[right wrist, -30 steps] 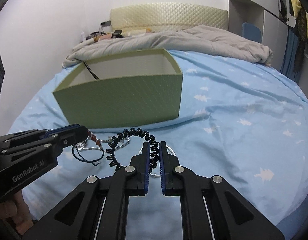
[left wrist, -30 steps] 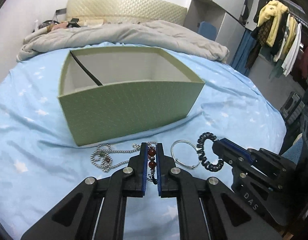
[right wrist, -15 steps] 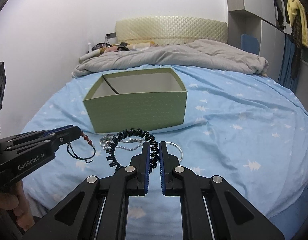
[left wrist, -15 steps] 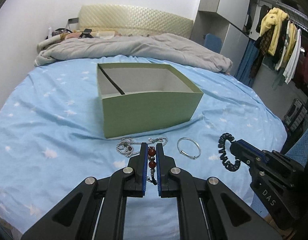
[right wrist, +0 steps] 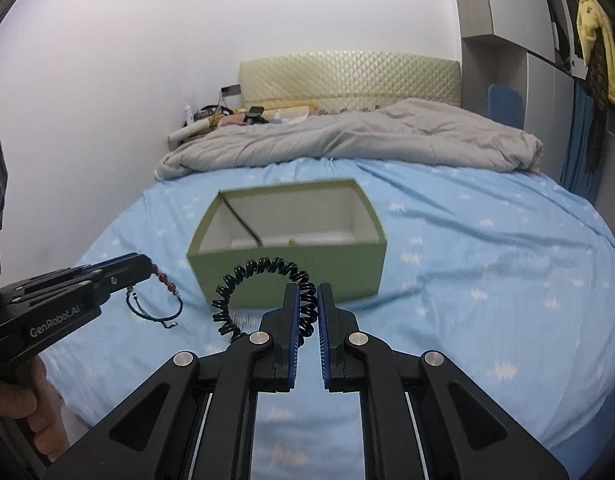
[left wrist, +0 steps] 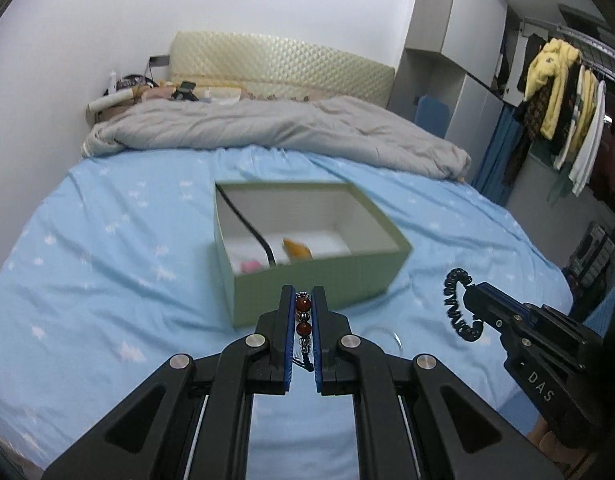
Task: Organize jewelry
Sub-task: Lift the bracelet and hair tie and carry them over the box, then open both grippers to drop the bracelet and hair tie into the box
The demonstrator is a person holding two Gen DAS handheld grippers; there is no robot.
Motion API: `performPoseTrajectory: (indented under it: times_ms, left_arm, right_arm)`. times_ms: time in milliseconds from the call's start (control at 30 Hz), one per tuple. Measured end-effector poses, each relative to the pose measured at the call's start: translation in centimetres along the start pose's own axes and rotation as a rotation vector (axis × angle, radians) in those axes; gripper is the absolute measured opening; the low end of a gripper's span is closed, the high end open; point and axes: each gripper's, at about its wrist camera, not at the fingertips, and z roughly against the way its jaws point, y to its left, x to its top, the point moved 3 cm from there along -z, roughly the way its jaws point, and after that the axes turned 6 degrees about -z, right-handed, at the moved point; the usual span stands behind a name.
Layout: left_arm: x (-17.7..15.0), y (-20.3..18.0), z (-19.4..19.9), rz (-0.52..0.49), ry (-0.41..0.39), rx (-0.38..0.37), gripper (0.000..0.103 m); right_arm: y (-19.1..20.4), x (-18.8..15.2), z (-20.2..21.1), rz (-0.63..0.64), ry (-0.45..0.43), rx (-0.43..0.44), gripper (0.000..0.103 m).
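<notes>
above the blue star-print sheet, both grippers have risen from bed level over the last second, so the box interior now shows. the left gripper is clamped on the red bead bracelet, whose dark cord loop dangles free in the right view; the right gripper is clamped on the black coil hair tie. both pieces are off the bed and short of the green box, so the pick looks done and the drop remains. a black divider splits the box; an orange item and something pink lie inside, blurred. a silver bangle remains on the sheet near the box, mostly hidden. the near wall of the box stands between each load and its compartment, and the dangling cord could catch on it.
</notes>
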Motion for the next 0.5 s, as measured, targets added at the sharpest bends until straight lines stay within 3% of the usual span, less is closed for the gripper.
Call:
performPoseTrajectory:
  times_ms: [233,500]
  left_arm:
    - [4.4,1.0,-2.8,-0.030,-0.003,0.022,0.006]
    - [6.8,2.8,-8.6,0.003,0.112,0.012,0.006]
  right_arm:
    - [0.2,4.6,-4.0,-0.001,0.028,0.049,0.006]
    - [-0.5,7.1,-10.6,-0.005,0.138,0.037,0.006]
